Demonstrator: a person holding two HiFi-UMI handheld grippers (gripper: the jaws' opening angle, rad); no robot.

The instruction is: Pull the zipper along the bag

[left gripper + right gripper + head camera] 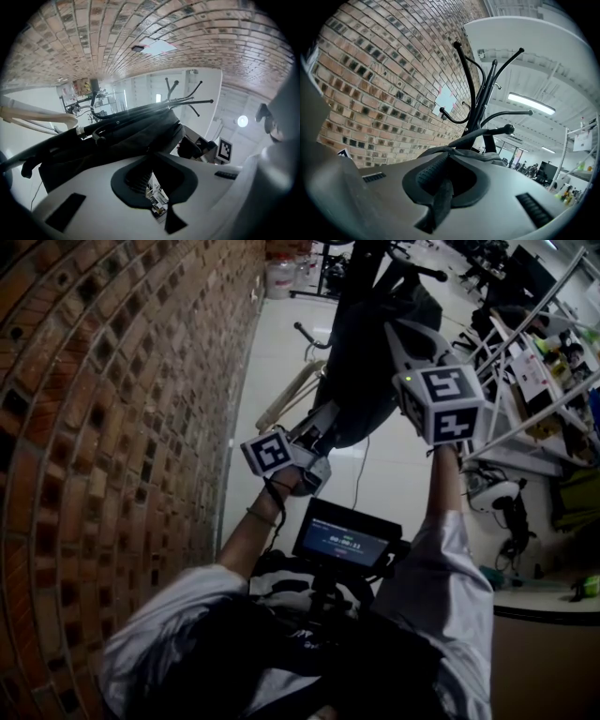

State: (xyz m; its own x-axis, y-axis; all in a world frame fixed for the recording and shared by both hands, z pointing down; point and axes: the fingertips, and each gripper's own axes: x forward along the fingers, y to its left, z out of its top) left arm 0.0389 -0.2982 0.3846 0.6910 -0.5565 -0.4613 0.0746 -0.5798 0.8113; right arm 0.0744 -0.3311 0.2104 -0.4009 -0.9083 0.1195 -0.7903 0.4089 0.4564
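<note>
1. The bag (370, 362) is black and hangs on a rack (480, 93) of dark curved hooks. It is just beside the brick wall (94, 427) and above a pale, glossy floor (281, 371).
2. The left gripper (326, 420) comes at the bag from below on the wall side. It points upward, with its tips against the bag's lower part.
3. In the left gripper view the bag's dark fabric runs down into the notch between the jaws. The tips are clamped on that fold (further back, a slit of light shows between the two pads).
4. A cream bar (37, 117) shows in that same view, near the bag's far end.
5. The right gripper (405, 338) is higher and well apart from the left one. It lies roughly level at the bag's upper part, on the side away from the wall.
6. In the right gripper view its jaws are closed together, pinching a thin grey-black edge of the bag right at the tips. The rack's hooks rise straight behind, and a pale sheet (447, 101) is stuck to the wall beside them.
7. The zip cannot be made out in any view.
8. Both of the person's arms reach forward in white sleeves (450, 568). A small lit screen (345, 538) sits between them, near the chest.
</note>
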